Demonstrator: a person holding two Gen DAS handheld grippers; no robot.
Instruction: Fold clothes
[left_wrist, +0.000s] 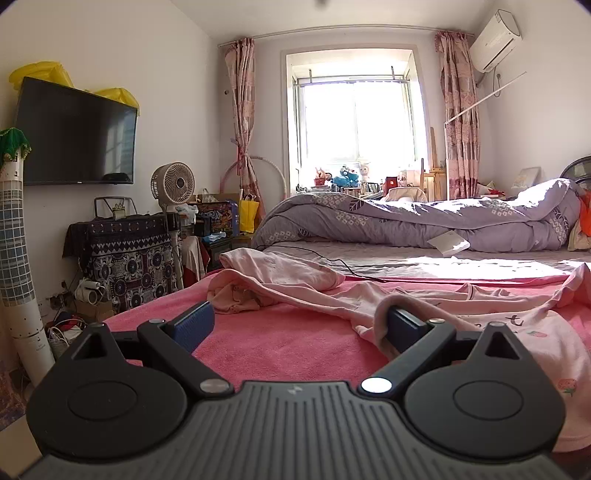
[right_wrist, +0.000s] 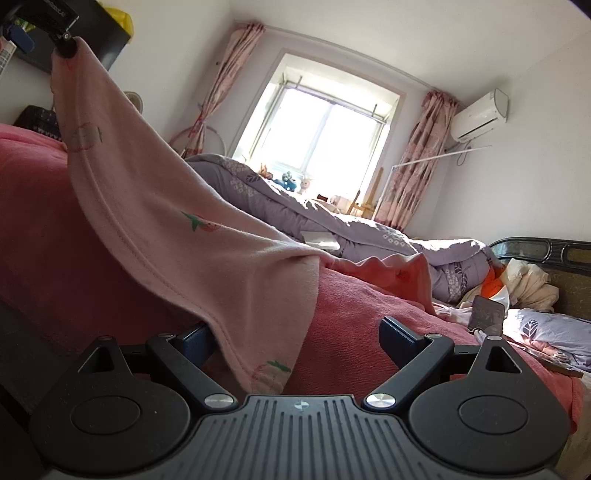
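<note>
With both tools (left_wrist: 299, 325) (right_wrist: 295, 332) wide, pink garment (right_wrist: 177, 229) drapes rt. tool's finger.

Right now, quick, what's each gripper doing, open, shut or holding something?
Left gripper: open, jaws wide; the pink garment is hooked over one finger, not clamped.
Right gripper: open, the garment's hem hanging loose between its jaws.
</note>
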